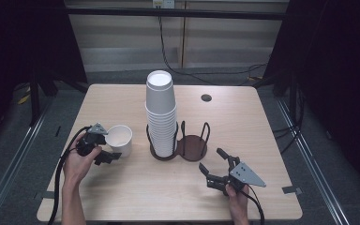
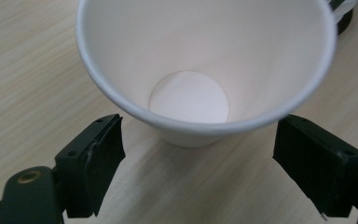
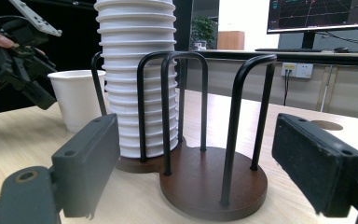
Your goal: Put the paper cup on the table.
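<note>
1. Between the left gripper's (image 2: 198,140) fingers (image 2: 98,149): nothing is gripped. The two pads stand wide apart and bare.
2. Just ahead of those pads: a single white paper cup (image 2: 189,98), upright on the desk (image 1: 136,192), mouth up and empty. In the left gripper view its rim sits above and beyond the fingertips, with its base further in. No contact is visible on either side.
3. Step in hand, by my reading: the left gripper is lined up on the cup with no grasp made.
4. Next move calls for pushing forward until the cup wall lies between the pads. It then needs a light close, since thin paper will likely buckle.
5. Further out: the cup stands just left of the tall cup stack (image 1: 161,117), which sits in the wire holder's left bay. The right bay (image 1: 192,146) is vacant.
6. Right gripper (image 1: 212,159): fingers spread, holding nothing, aimed at the holder from near the desk's front edge.
</note>
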A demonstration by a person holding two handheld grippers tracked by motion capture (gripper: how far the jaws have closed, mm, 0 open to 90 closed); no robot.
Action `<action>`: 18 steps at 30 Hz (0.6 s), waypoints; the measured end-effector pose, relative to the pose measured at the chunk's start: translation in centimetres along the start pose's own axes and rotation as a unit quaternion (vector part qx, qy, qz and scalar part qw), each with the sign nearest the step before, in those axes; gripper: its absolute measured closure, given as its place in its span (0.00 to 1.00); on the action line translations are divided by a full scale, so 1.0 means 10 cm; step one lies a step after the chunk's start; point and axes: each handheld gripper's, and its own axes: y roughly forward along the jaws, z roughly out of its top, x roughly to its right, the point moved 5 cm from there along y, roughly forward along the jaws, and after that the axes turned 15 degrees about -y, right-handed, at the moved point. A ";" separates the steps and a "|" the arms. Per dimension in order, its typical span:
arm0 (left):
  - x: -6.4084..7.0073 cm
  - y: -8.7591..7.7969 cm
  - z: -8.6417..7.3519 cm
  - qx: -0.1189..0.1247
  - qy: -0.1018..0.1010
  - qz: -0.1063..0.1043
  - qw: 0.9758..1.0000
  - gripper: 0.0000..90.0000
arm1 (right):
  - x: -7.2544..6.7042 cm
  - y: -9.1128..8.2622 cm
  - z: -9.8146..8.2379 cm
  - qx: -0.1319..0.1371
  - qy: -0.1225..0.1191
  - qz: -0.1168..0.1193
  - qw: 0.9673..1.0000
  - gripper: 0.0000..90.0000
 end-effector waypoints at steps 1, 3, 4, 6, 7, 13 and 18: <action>0.01 -0.01 -0.02 0.007 -0.003 0.001 1.000 0.18 | 0.00 0.00 0.00 0.000 0.000 0.000 1.000 0.16; 0.02 -0.01 -0.05 0.016 -0.013 -0.004 1.000 0.18 | 0.00 0.00 0.00 0.000 0.000 0.000 1.000 0.16; 0.03 -0.01 -0.07 0.023 -0.022 -0.011 0.999 0.18 | 0.00 0.00 0.00 0.000 0.000 0.000 1.000 0.16; 0.06 0.00 -0.10 0.033 -0.023 -0.011 0.999 0.18 | 0.00 0.00 0.00 0.000 0.000 0.000 1.000 0.16; 0.08 0.00 -0.12 0.034 -0.024 -0.009 0.999 0.18 | 0.00 0.00 0.00 0.000 0.000 0.000 1.000 0.16; 0.17 -0.08 -0.21 0.072 -0.024 -0.004 0.997 0.18 | 0.00 0.00 0.00 0.000 0.000 0.000 1.000 0.16; 0.27 -0.19 -0.28 0.135 -0.028 -0.028 0.990 0.18 | 0.00 0.00 0.00 0.000 0.000 0.000 1.000 0.16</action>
